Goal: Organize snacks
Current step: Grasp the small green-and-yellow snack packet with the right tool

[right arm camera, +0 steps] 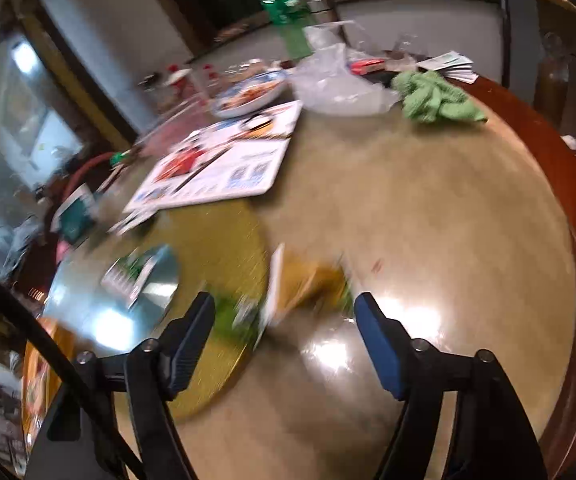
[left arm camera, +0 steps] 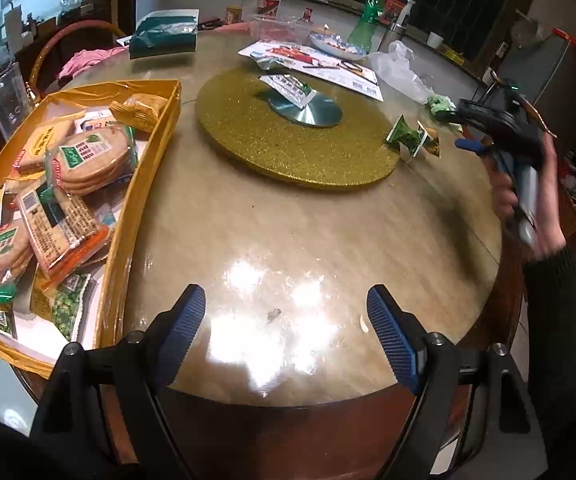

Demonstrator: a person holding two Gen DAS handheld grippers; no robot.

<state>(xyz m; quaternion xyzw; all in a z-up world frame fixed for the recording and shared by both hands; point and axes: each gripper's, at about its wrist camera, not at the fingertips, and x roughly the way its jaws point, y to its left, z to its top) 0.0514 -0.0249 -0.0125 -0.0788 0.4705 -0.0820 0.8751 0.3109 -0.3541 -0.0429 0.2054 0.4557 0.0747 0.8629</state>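
- Left gripper [left arm camera: 286, 322] hangs wide with nothing between its pads, over bare glossy table [left arm camera: 288, 220] close to the near rim
- Yellow tray [left arm camera: 144, 184] of snack packs [left arm camera: 84, 160] sits at the left edge
- Gold turntable [left arm camera: 288, 148] fills the middle; two loose packets [left arm camera: 413, 138] lie just beside its right edge
- Right gripper [right arm camera: 284, 312], blurred, stands wide over those packets [right arm camera: 299, 284], pads not touching them

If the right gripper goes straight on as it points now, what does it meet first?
Probably the small snack packets lying just beyond the open right gripper, beside the gold turntable. The picture is blurred, so depth is uncertain.
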